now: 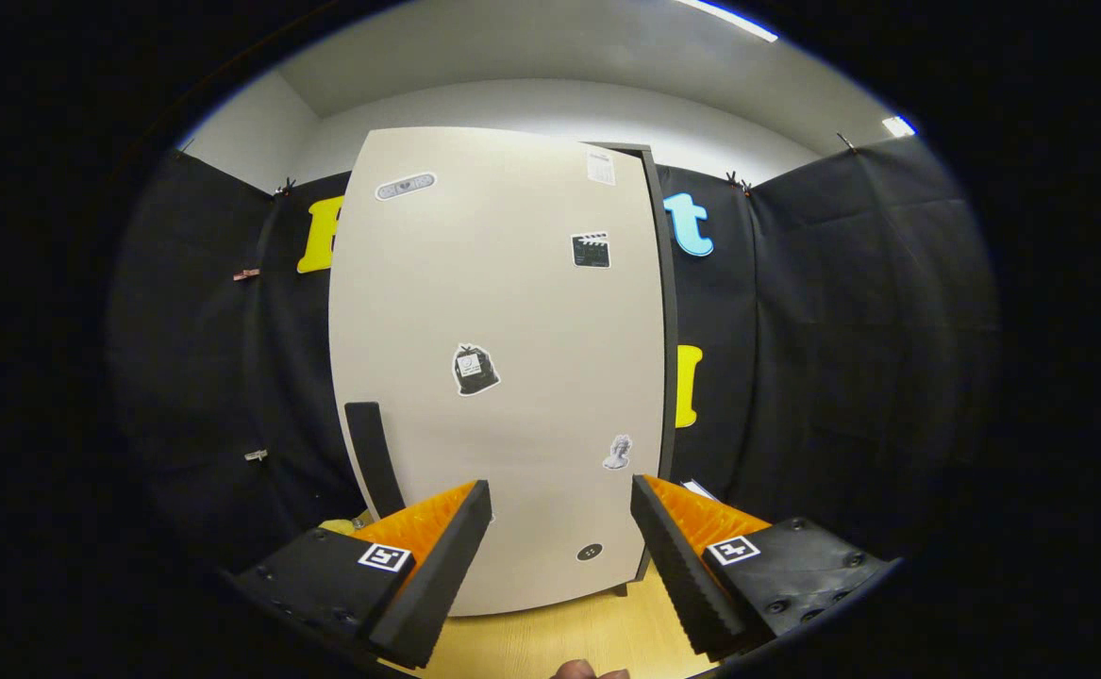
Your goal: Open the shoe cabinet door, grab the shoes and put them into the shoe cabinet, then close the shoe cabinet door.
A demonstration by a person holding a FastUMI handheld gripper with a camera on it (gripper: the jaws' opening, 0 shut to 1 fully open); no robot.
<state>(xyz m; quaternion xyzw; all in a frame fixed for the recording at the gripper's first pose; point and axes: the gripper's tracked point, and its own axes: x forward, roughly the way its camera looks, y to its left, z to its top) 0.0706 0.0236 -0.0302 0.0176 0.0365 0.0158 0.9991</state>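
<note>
Gripper [559,495] fingers spread wide, holding nothing. Shoe cabinet [668,311] stands just ahead on the wooden floor [550,641]; its one door [498,377] covers the front, so the inside is hidden. One dark handle [373,457] at the door's left edge. Six stickers on the door, prints unreadable. Something yellow [342,524] near the left finger, mostly hidden.
</note>
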